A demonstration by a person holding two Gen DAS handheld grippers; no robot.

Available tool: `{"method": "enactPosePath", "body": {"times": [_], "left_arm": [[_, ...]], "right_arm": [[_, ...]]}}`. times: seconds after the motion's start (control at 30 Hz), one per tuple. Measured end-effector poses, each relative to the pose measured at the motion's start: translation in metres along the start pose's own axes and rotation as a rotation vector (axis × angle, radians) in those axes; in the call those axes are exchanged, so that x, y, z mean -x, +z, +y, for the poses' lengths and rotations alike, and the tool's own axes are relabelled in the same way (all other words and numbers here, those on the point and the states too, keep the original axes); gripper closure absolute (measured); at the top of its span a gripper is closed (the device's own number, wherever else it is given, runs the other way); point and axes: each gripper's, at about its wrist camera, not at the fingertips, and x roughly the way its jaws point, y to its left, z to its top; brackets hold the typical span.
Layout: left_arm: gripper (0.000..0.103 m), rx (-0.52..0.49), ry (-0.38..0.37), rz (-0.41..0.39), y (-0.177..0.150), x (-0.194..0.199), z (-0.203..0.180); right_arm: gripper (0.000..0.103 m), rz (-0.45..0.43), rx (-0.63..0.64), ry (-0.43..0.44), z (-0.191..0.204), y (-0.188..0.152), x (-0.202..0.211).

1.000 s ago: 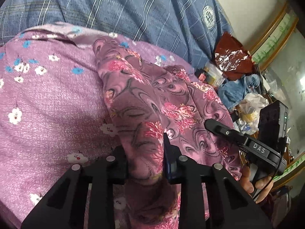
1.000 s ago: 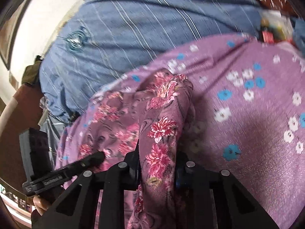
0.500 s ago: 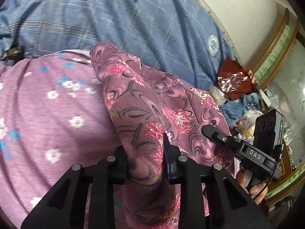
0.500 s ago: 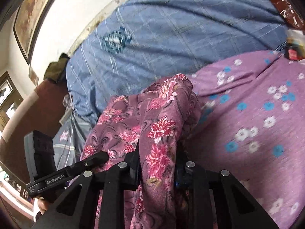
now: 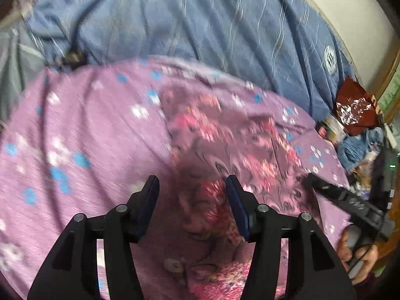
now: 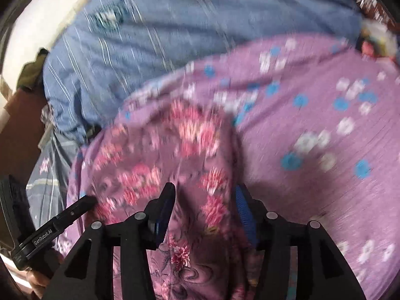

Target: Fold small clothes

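A small mauve garment with pink flowers [image 5: 225, 145] lies on a purple flowered sheet [image 5: 82, 135]; it also shows in the right wrist view [image 6: 165, 155]. My left gripper [image 5: 192, 182] is open, its jaws spread wide above the garment's near edge, holding nothing. My right gripper [image 6: 205, 190] is open too, with the cloth lying loose between the spread jaws. The right gripper shows in the left wrist view [image 5: 347, 200]; the left gripper shows in the right wrist view [image 6: 57, 222]. Both views are motion-blurred.
A blue striped blanket [image 5: 200, 25] lies beyond the purple sheet, also in the right wrist view [image 6: 175, 25]. A red foil bag [image 5: 355, 110] and cluttered items [image 5: 360, 145] sit at the right. A pale wall [image 6: 50, 7] stands behind.
Both grippers have opened and let go of the flowered garment, which has dropped from a raised fold onto the purple sheet. Both cameras are moving.
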Motion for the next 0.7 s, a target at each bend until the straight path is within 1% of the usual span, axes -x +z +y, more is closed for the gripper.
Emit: {"method": "enactPosePath", "body": {"times": [0.07,0.1,0.13,0.17,0.23,0.27,0.33,0.4,0.43,0.53,0.6,0.63,0.67,0.7], "left_arm": [[0.043,-0.05,0.036,-0.064,0.001,0.009,-0.004],[0.043,-0.075,0.047,-0.084,0.001,0.011,-0.007],[0.043,-0.102,0.053,-0.092,0.001,0.011,-0.01],[0.043,-0.126,0.053,-0.081,0.0,0.007,-0.014],[0.043,-0.164,0.076,-0.036,-0.001,-0.006,-0.019],[0.043,-0.176,0.103,-0.011,-0.003,-0.012,-0.021],[0.043,-0.189,0.153,0.039,-0.007,-0.028,-0.021],[0.041,-0.187,0.167,0.079,-0.009,-0.04,-0.019],[0.038,-0.185,0.169,0.085,-0.009,-0.042,-0.018],[0.038,-0.18,0.165,0.056,-0.011,-0.032,-0.017],[0.038,-0.162,0.167,0.012,-0.012,-0.02,-0.016],[0.037,-0.154,0.177,-0.014,-0.014,-0.011,-0.017],[0.032,-0.148,0.184,-0.039,-0.017,-0.002,-0.02],[0.029,-0.14,0.193,-0.069,-0.019,0.009,-0.021]], "right_arm": [[0.051,-0.109,0.033,0.018,0.004,0.002,0.022],[0.052,-0.156,0.055,0.041,0.007,0.002,0.031],[0.058,-0.183,0.083,0.063,0.011,0.001,0.037],[0.072,-0.186,0.114,0.084,0.016,-0.001,0.038],[0.086,-0.134,0.165,0.094,0.029,-0.003,0.027],[0.087,-0.089,0.192,0.081,0.035,-0.005,0.016],[0.087,-0.015,0.227,0.032,0.045,-0.009,-0.003],[0.089,0.091,0.225,-0.02,0.042,-0.014,-0.026],[0.089,0.137,0.215,-0.04,0.038,-0.017,-0.036],[0.084,0.111,0.218,-0.021,0.038,-0.017,-0.028],[0.08,0.083,0.232,-0.03,0.04,-0.02,-0.018],[0.074,0.065,0.244,-0.038,0.042,-0.021,-0.013],[0.071,0.042,0.255,-0.047,0.045,-0.023,-0.007],[0.07,0.019,0.261,-0.058,0.047,-0.025,0.0]]}}
